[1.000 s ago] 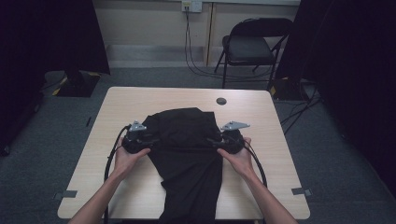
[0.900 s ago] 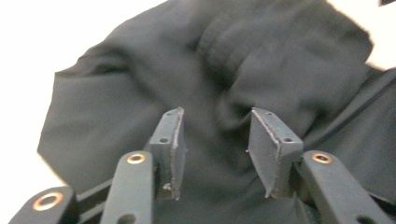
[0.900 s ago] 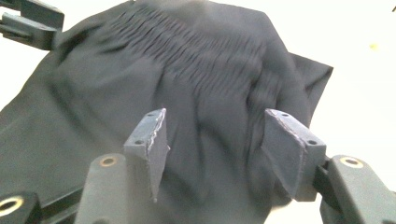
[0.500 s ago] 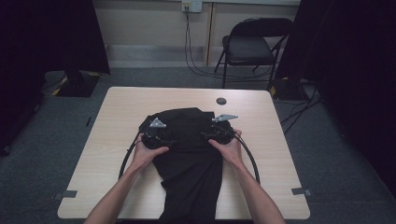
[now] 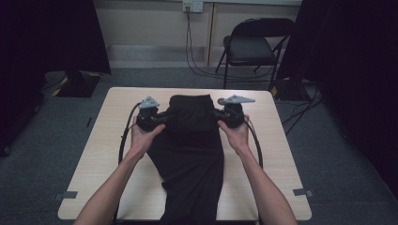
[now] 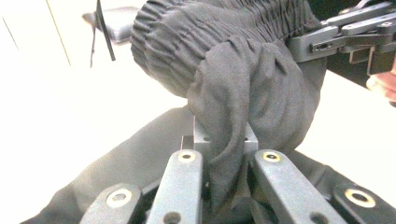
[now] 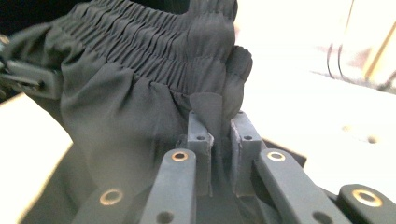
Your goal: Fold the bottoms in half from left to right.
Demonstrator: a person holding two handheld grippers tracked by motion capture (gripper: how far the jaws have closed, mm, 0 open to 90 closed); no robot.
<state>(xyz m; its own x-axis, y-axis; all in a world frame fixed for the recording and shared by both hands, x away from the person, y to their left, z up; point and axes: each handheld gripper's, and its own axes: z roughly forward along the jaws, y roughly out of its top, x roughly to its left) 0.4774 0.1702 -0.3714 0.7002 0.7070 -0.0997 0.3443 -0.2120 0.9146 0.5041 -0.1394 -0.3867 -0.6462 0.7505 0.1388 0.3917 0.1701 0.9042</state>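
We see a dark garment (image 5: pixel 192 140) with a gathered elastic waistband lying lengthwise down the middle of the pale wooden counter (image 5: pixel 103 154), its lower end running off the near edge. The waistband end is the far end, and it is lifted off the counter between the two grippers.

Our left gripper (image 5: pixel 162 117) is at the left side of the waistband. In the left gripper view, the left gripper (image 6: pixel 224 140) has just been closing, and a thick fold of the grey-black cloth (image 6: pixel 243 93) is pinched between its jaws, so it is clamped on the garment. The rest of the cloth bulges up above the jaws, with the ruched band stretching away to the other gripper at the upper right of that view.

Our right gripper (image 5: pixel 220 115) is at the right side of the waistband. In the right gripper view, the right gripper (image 7: pixel 219 135) has also just been closing; a small tuck of fabric just under the elastic band (image 7: pixel 154 51) sits between the two jaw blocks, which stand close together on it, so it too is clamped on the garment.

Both hands hold their grippers level with each other, well apart, with the band spanning between them. Cables (image 5: pixel 124 140) loop from each gripper across the counter. Beyond the counter, a folding chair (image 5: pixel 253 44) stands on the grey carpet by the wall.
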